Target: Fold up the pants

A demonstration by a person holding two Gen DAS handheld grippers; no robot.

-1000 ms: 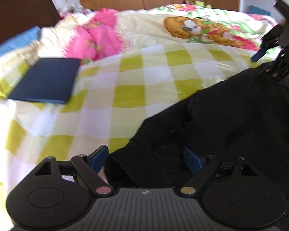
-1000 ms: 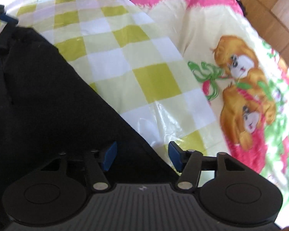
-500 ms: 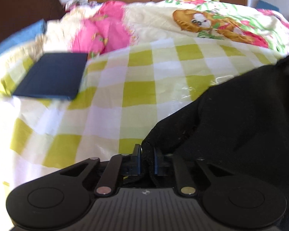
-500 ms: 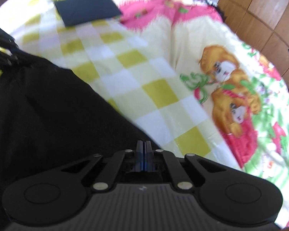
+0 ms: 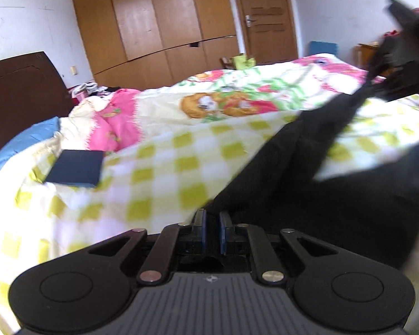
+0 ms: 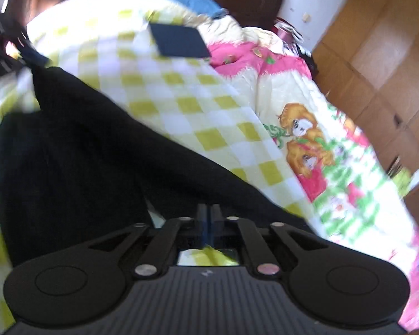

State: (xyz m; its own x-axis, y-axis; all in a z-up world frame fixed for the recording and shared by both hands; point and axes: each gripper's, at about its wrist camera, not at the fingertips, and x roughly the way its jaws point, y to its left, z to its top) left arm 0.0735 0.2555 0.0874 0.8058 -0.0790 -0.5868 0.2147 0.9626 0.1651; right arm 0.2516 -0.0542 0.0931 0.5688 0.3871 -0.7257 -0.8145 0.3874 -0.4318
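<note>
1. The black pants point(image 5: 315, 195) are plain dark fabric with no visible pattern or print.
2. They are lifted partly off the yellow-and-white checked bedcover point(image 5: 159, 173), stretched between my two grippers.
3. In my left wrist view, one edge of the cloth is pinched at the bottom centre, and the fabric rises in a taut band toward the upper right.
4. In my right wrist view, the pants point(image 6: 78, 150) spread across the lower left, their top edge running diagonally, with soft vertical folds hanging below.
</note>
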